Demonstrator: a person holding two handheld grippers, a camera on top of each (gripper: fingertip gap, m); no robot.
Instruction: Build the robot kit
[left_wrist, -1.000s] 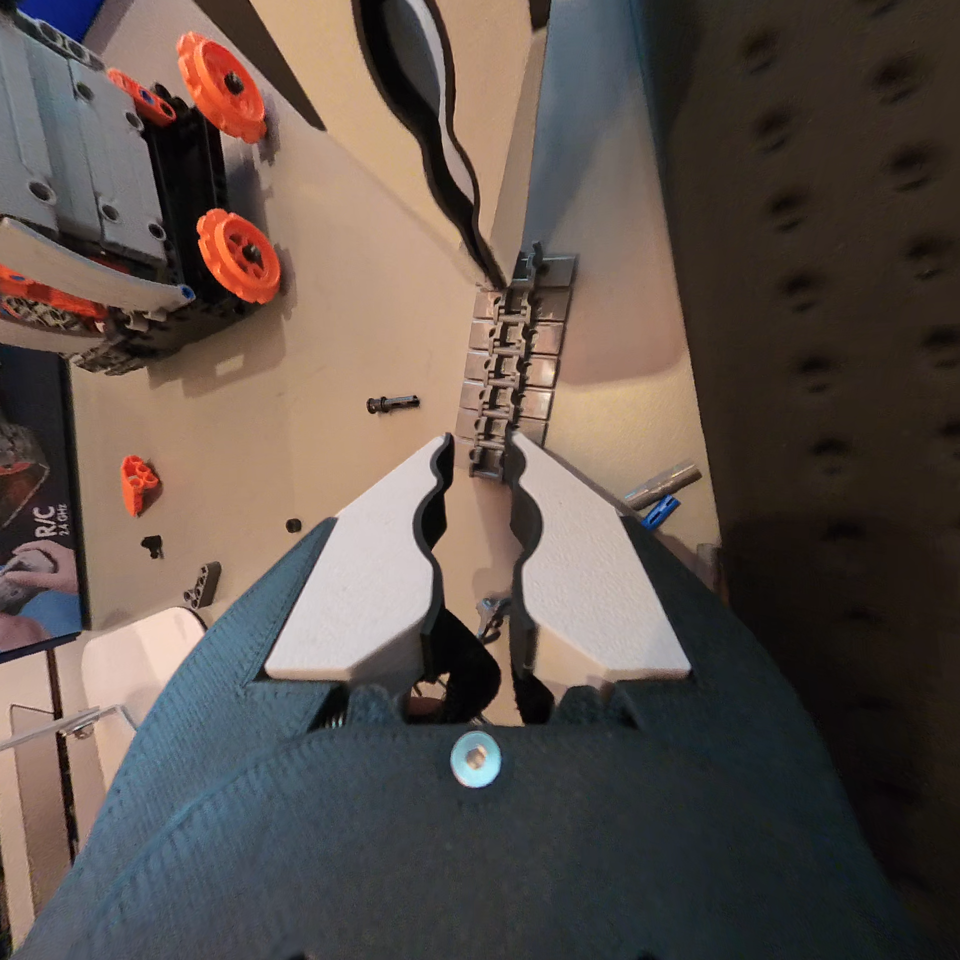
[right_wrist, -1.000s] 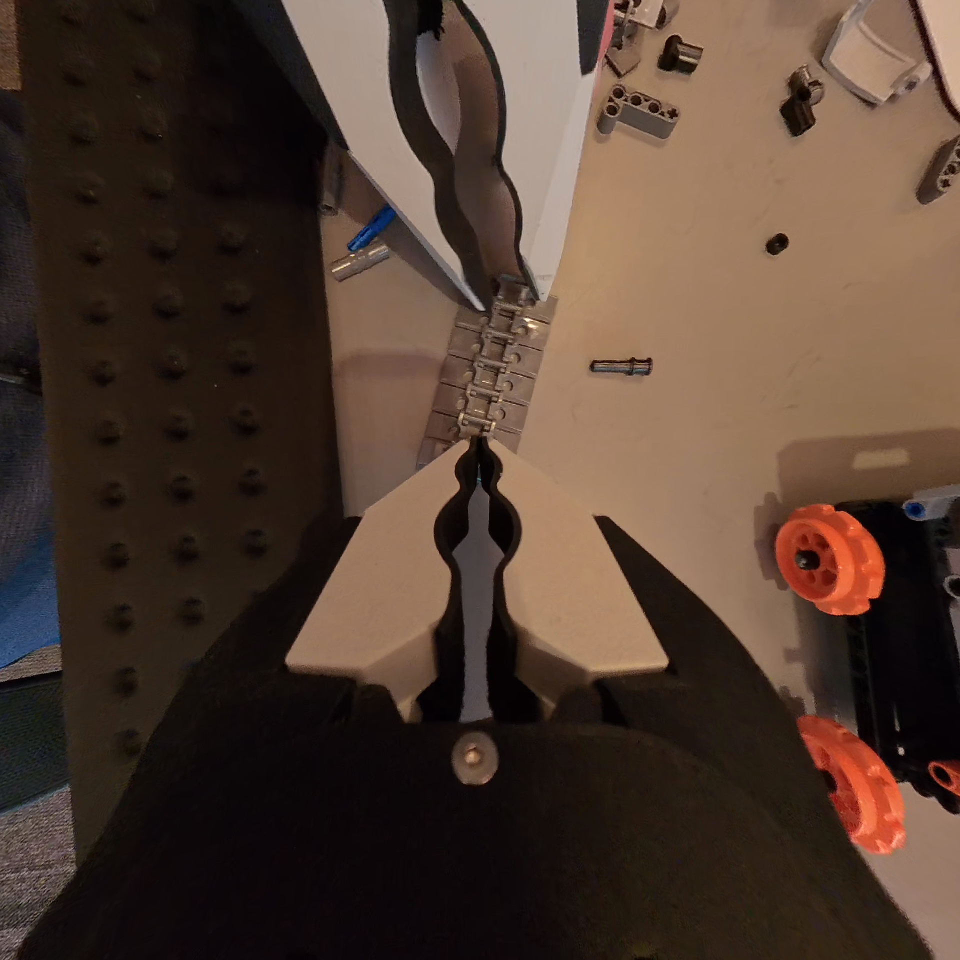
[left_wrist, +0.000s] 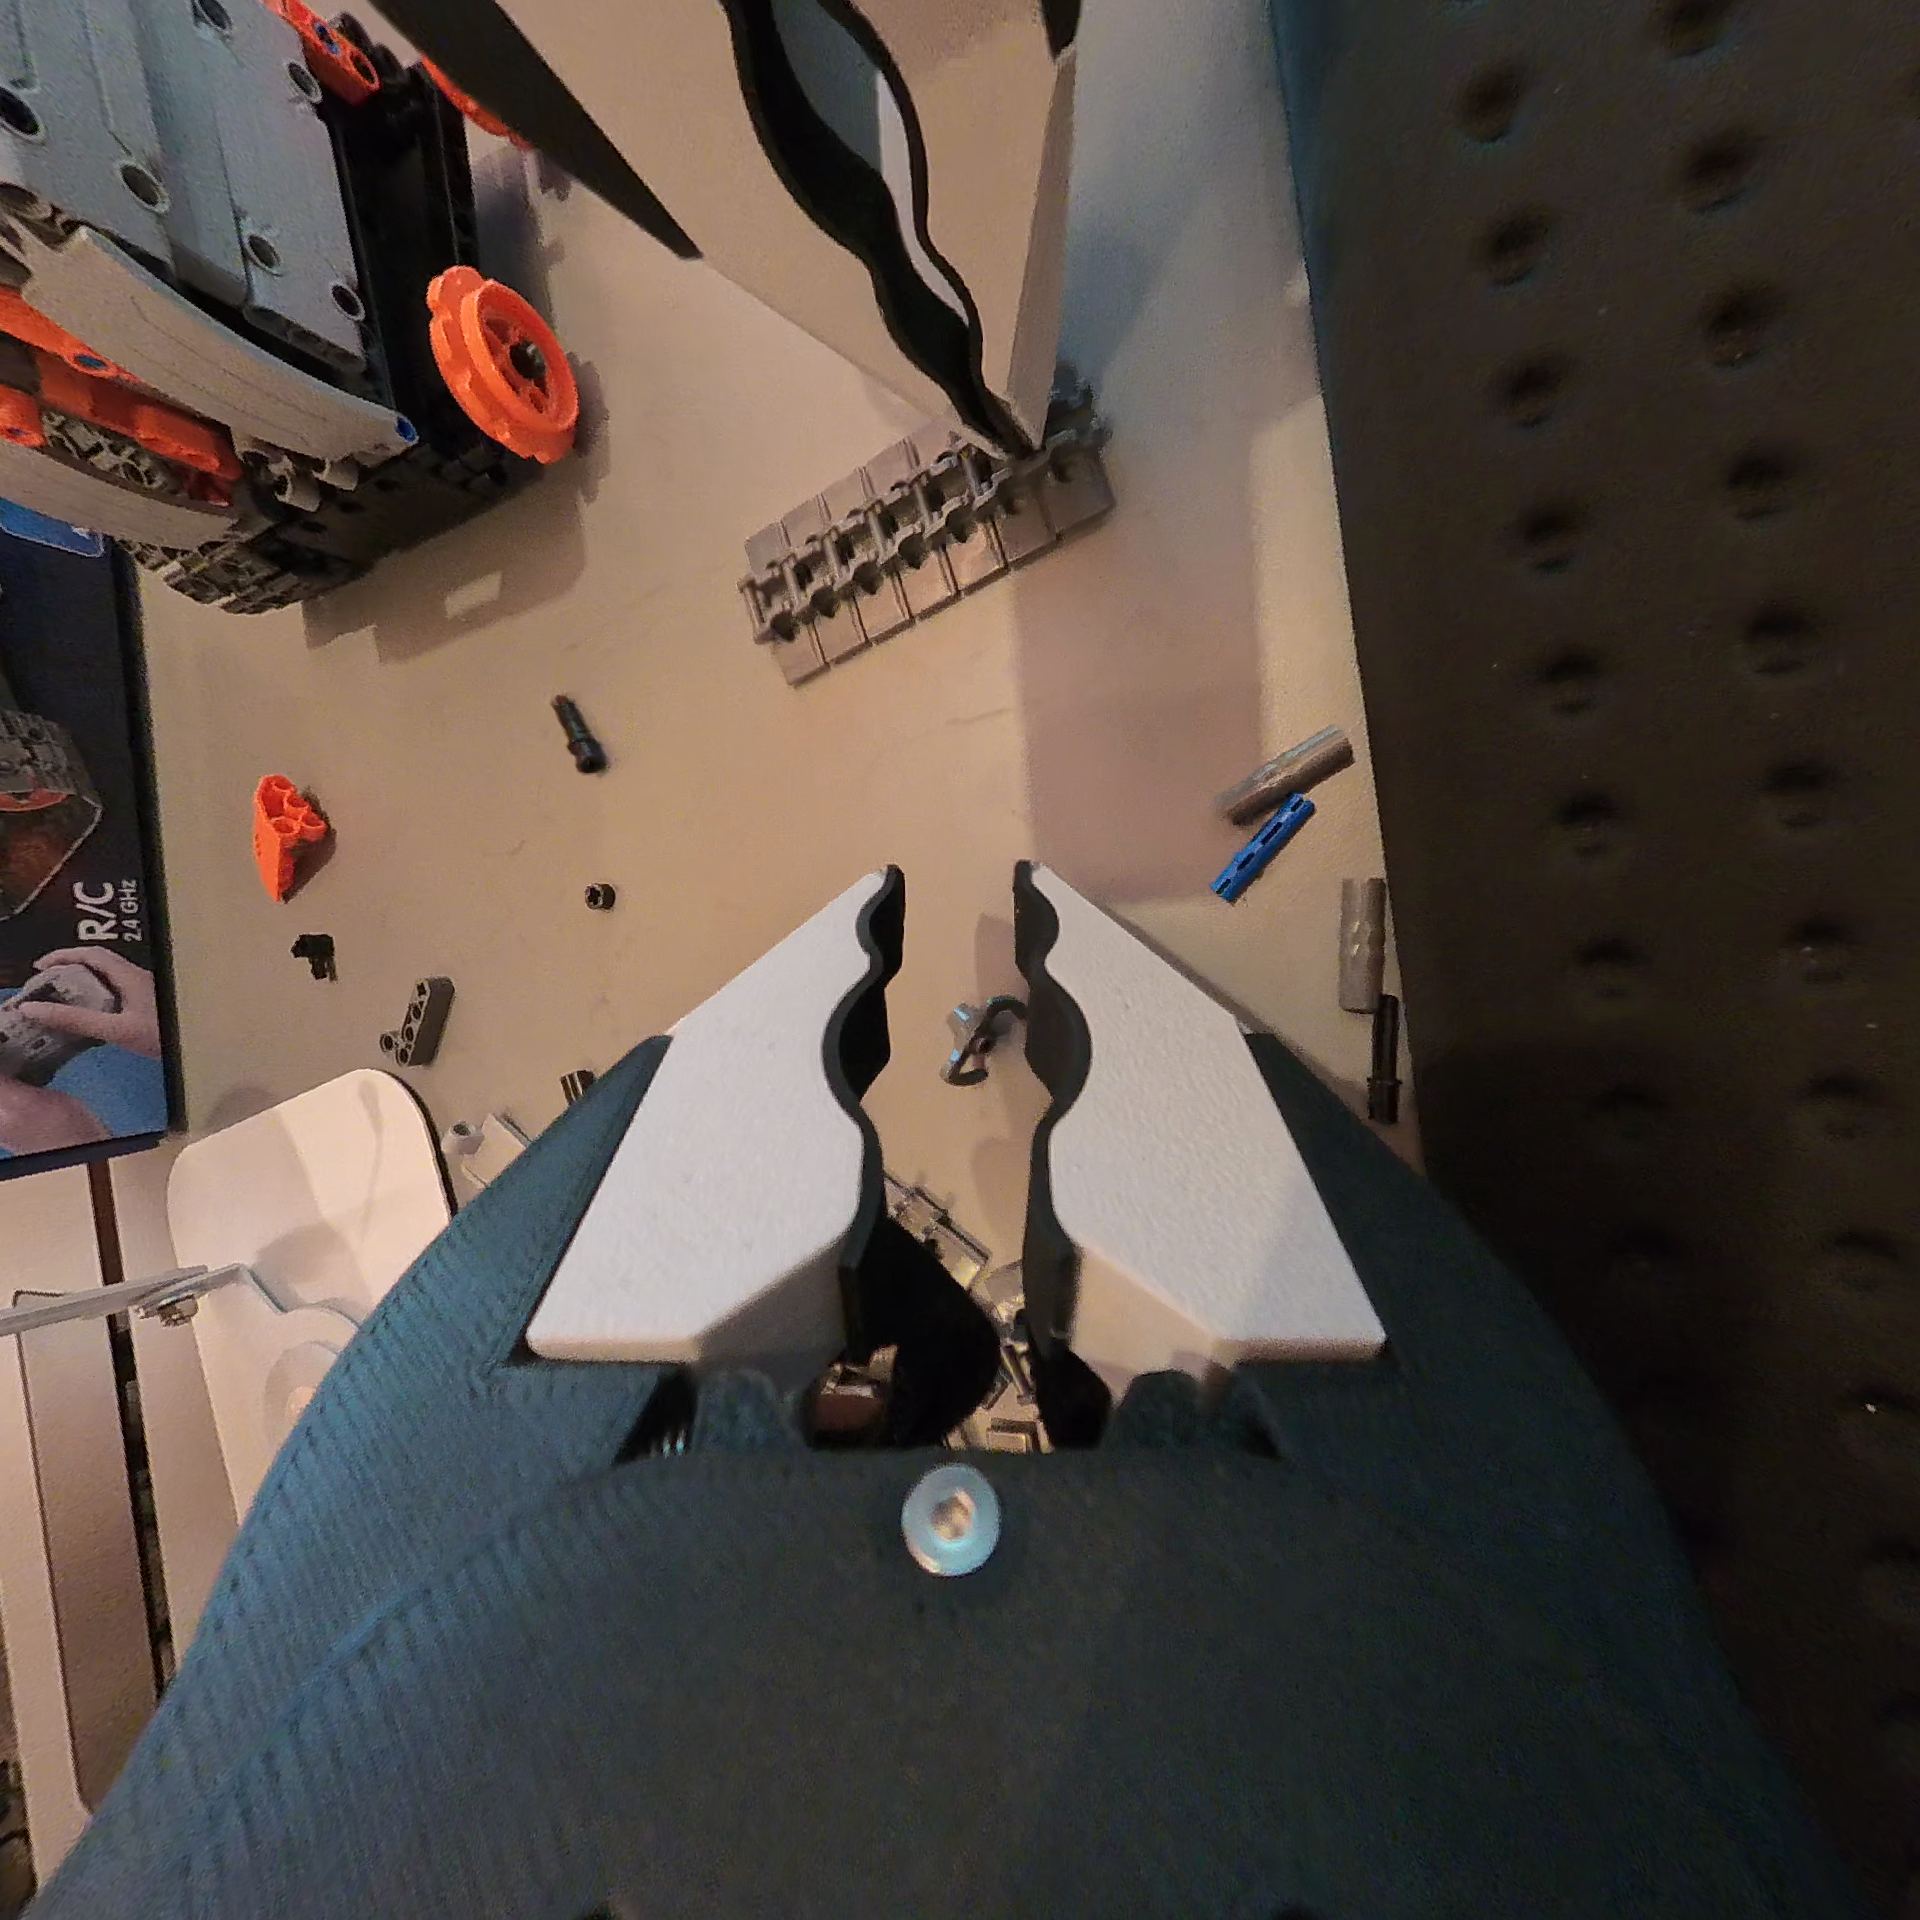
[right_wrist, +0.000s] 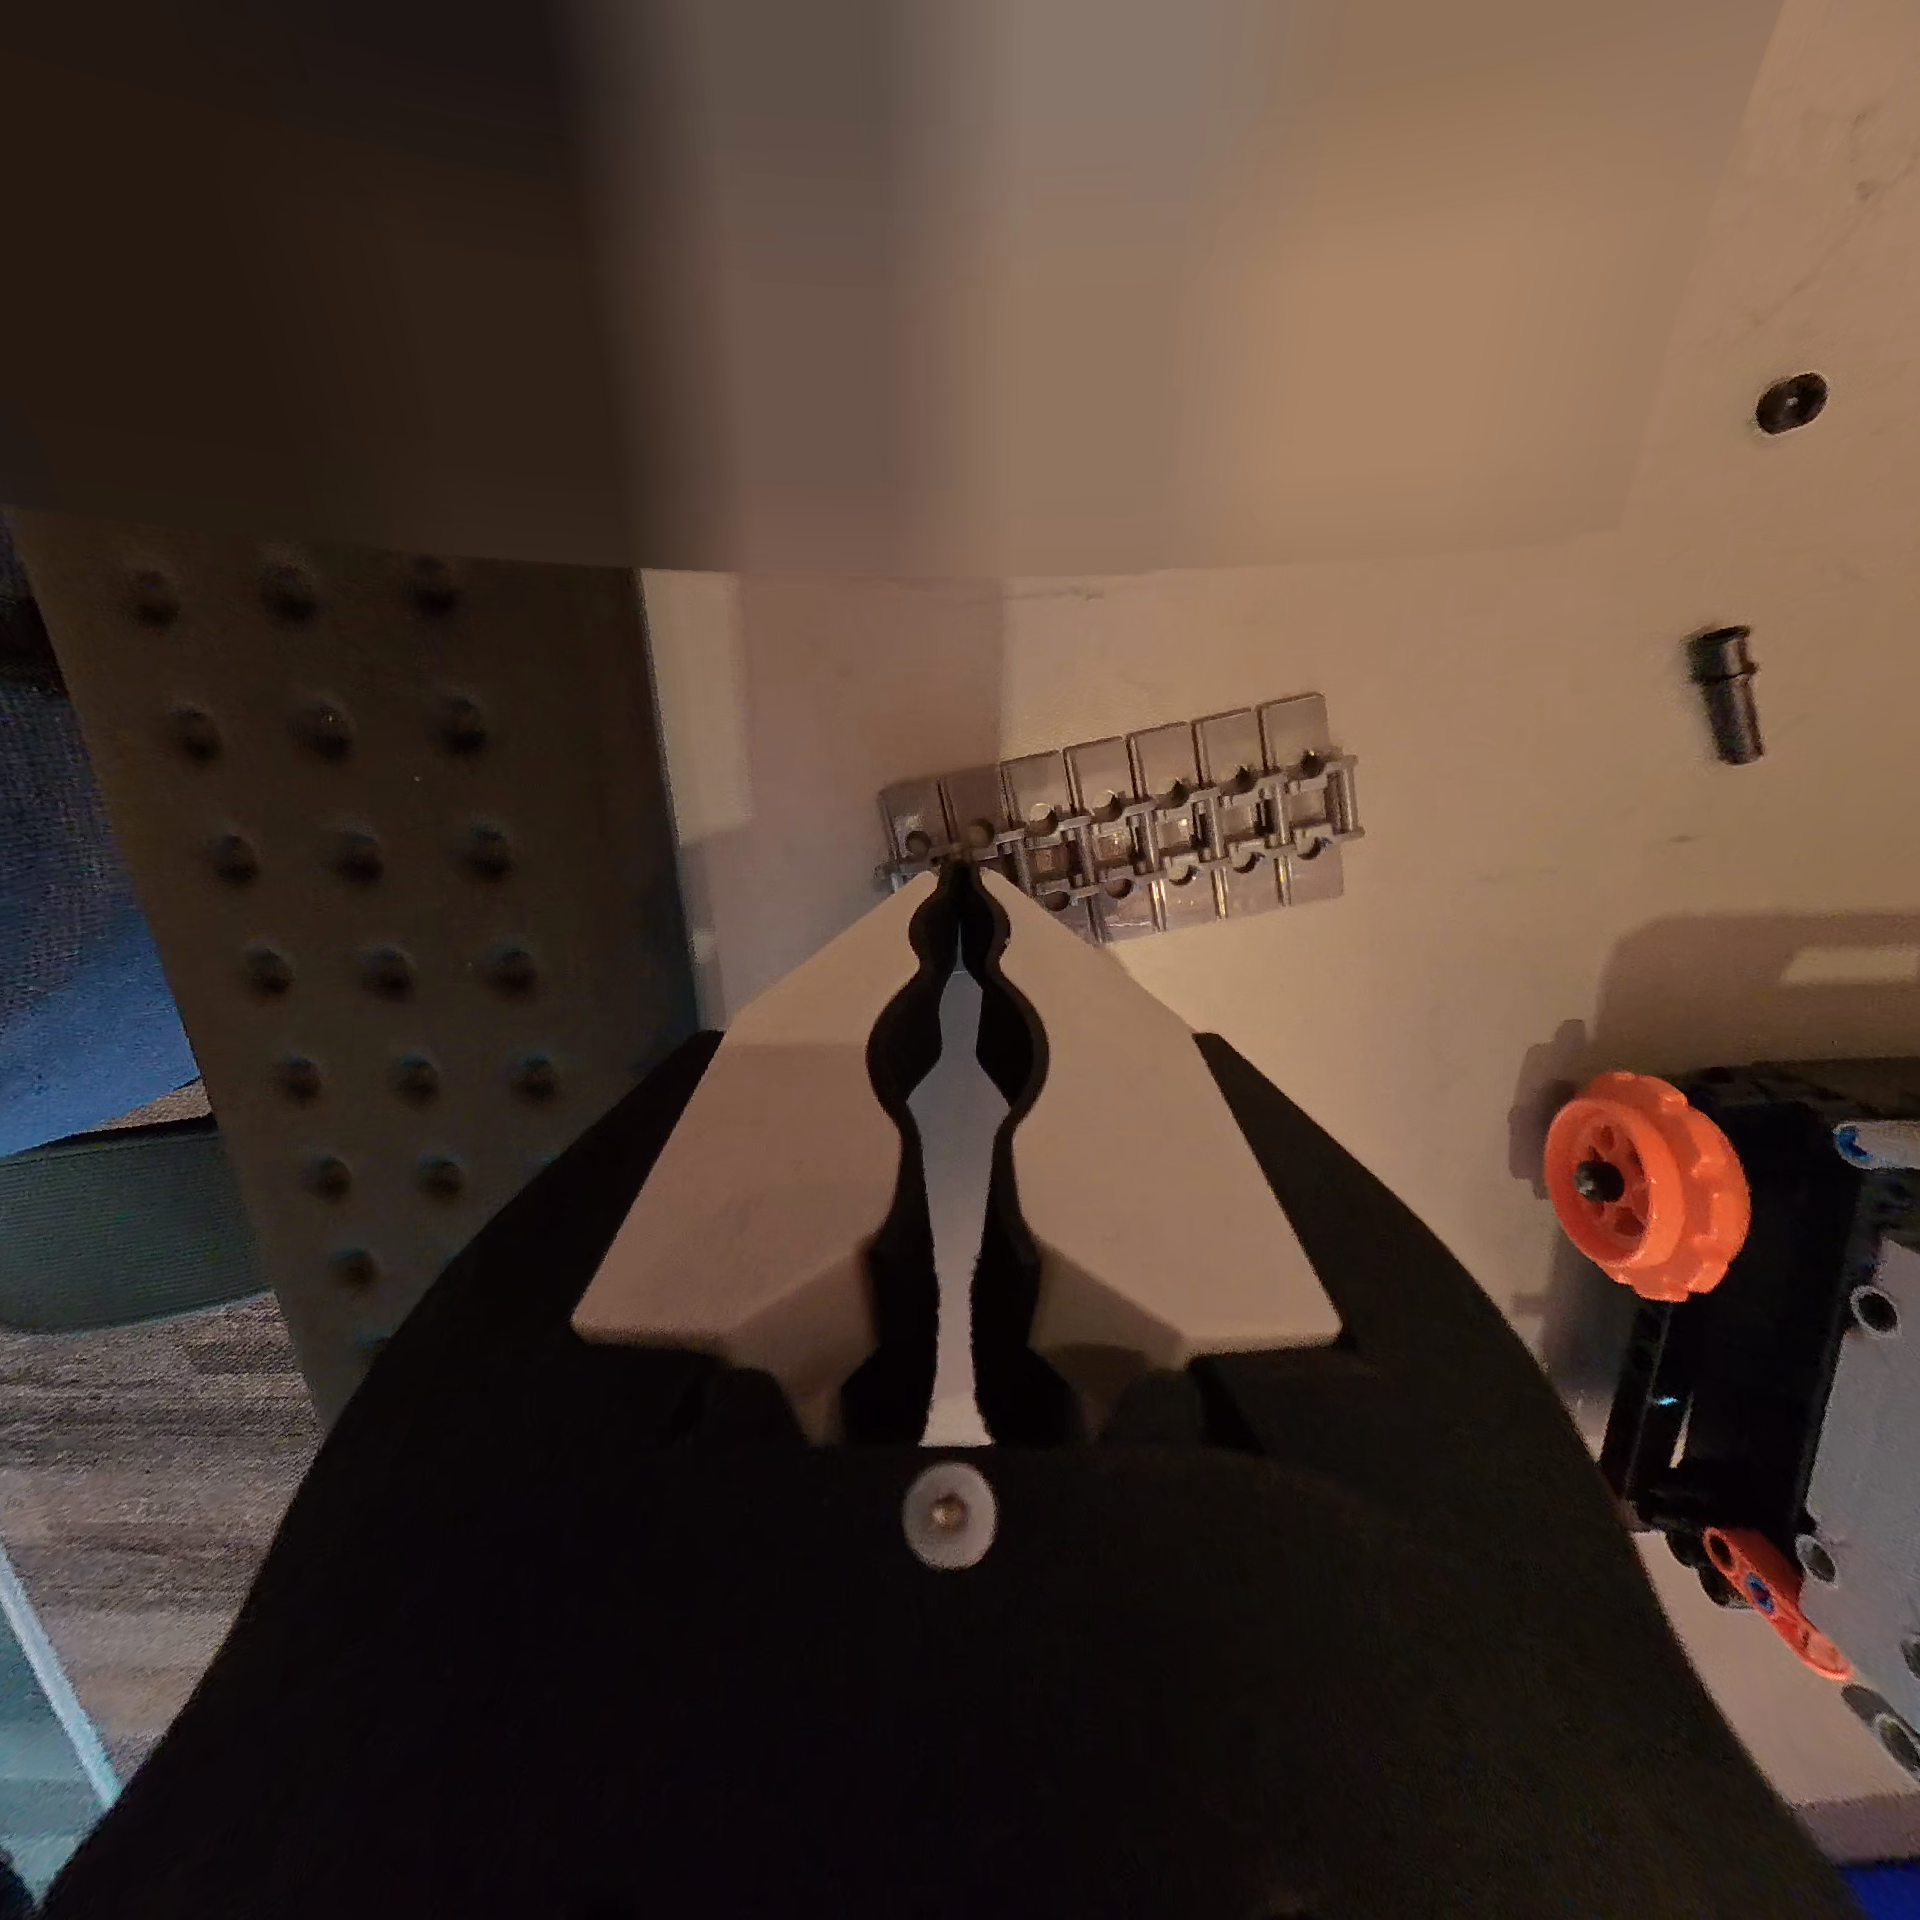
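Two grippers were over a beige table (left_wrist: 790, 790). The right gripper (right_wrist: 961, 883) had its tips pinched together on one end of a grey track strip (right_wrist: 1174, 831), at the end link nearest the table's edge. In the left wrist view the same gripper (left_wrist: 1013, 431) came in from the top, tips clamped on the strip (left_wrist: 925, 540), which lay flat on the table and ran diagonally away from the tips.

The left gripper (left_wrist: 956, 883) held nothing; its jaws stood narrowly apart above bare table, well short of the strip. A small grey clip (left_wrist: 977, 1029) lay on the table between its fingers.

A partly built grey and black vehicle (left_wrist: 239, 291) with orange wheels (left_wrist: 504, 364) sat beside the strip; the right wrist view caught one wheel (right_wrist: 1647, 1184) too. Loose parts were scattered nearby: a black pin (left_wrist: 579, 734), an orange piece (left_wrist: 286, 831), a blue axle (left_wrist: 1262, 857) touching a grey connector (left_wrist: 1288, 774), and a grey beam (left_wrist: 419, 1018). A printed box (left_wrist: 73, 831) lay at the left edge. A dark studded mat (left_wrist: 1662, 727) bordered the table.
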